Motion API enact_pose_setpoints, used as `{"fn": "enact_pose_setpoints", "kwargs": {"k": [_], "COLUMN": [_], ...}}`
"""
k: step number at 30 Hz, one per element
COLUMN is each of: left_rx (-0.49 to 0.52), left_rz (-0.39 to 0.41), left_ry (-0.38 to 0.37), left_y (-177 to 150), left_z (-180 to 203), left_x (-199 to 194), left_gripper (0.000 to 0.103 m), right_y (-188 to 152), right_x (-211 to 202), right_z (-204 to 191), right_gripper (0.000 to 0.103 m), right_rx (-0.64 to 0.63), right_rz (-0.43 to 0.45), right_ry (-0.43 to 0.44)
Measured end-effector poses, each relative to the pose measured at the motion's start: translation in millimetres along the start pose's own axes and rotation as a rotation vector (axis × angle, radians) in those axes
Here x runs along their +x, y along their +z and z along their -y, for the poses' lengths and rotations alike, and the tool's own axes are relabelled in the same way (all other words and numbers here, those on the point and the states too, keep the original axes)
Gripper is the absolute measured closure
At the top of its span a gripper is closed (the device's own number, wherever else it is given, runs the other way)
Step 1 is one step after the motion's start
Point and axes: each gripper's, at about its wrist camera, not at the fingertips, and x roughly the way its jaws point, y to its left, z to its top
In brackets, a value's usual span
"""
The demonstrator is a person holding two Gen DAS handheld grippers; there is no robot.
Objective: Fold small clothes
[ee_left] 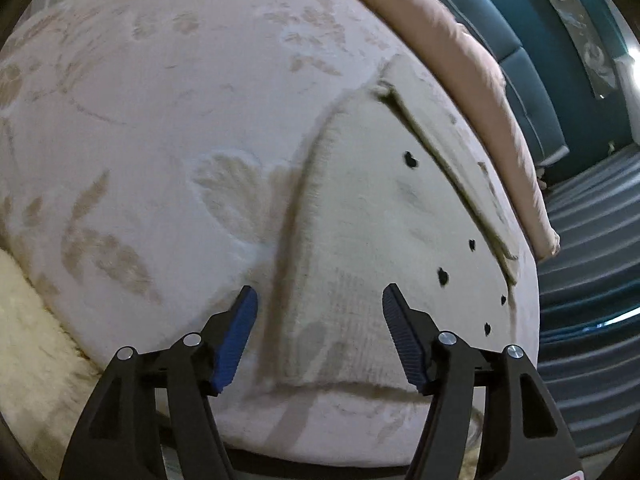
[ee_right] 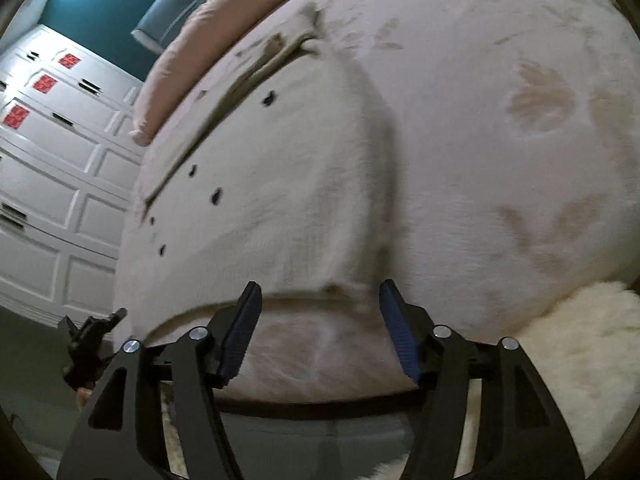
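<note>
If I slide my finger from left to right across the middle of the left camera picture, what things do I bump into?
Flowery pink blanket → cream knitted garment with black hearts → folded pink quilt → blue striped rug.

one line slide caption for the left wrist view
Open left gripper hovers over a cream knit garment lying on a floral bedspread.
</note>
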Motion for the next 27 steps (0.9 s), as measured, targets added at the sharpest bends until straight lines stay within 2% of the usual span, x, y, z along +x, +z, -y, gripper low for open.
{"fn": "enact_pose_setpoints", "kwargs": {"k": [3, 5, 6, 7, 8, 9, 14, 18, 21, 24, 25, 27], "left_rx": [-0.002, 0.004, -0.003, -0.011, -0.014, -0.011, 0.115, 0.199, 0.241, 0.245, 0.241, 0.210], "left_rz": [-0.017, -0.029, -0.040, -0.059, -0.066, -0.055, 0.001, -0.033, -0.096, -0.212, -0.246, -0.304], "left_ry": [-0.038, -0.042, -0.045, -0.051, -0.057, -0.059, -0.044, -0.021, 0.016, 0.065, 0.082, 0.126], "left_y": [3.1, 5.8, 7.9, 9.3, 11.2, 11.8, 10.4, -9.1, -37.6, -81.0, -94.6, -122.8], "left_z": [8.0, 11.8, 12.3, 12.5, 12.9, 14.2, 36.4, 40.3, 29.6, 9.0, 3.2, -12.2], "left_x": [4.9, 9.4, 11.9, 13.9, 12.2, 7.0, -42.6, -77.6, -103.6, -125.0, -130.9, -145.3], "left_gripper": [0.043, 0.060, 0.080, 0.097, 0.097, 0.097, 0.098, 0.098, 0.098, 0.099, 0.098, 0.098], "right_y": [6.5, 15.2, 16.4, 19.0, 22.4, 26.1, 19.0, -3.0, -33.9, -77.8, -96.9, -119.3], "right_x": [13.2, 22.4, 23.8, 26.3, 30.0, 29.9, -20.4, -62.1, -85.7, -101.8, -108.3, -116.7], "right_z": [-8.9, -16.8, -18.7, -20.3, -24.1, -27.3, -53.5, -57.5, -53.5, -50.5, -45.5, -41.9], "right_gripper": [0.040, 0.043, 0.053, 0.071, 0.085, 0.093, 0.096, 0.098, 0.098, 0.098, 0.098, 0.098], "right_rx": [-0.001, 0.004, 0.008, 0.011, 0.000, -0.019, -0.126, -0.182, -0.237, -0.307, -0.304, -0.301], "right_rz": [0.008, 0.011, 0.014, 0.015, 0.003, 0.001, 0.085, 0.068, -0.021, -0.168, -0.237, -0.321], "right_ry": [0.032, 0.025, 0.025, 0.014, 0.014, 0.004, -0.016, -0.041, -0.092, -0.164, -0.177, -0.183]}}
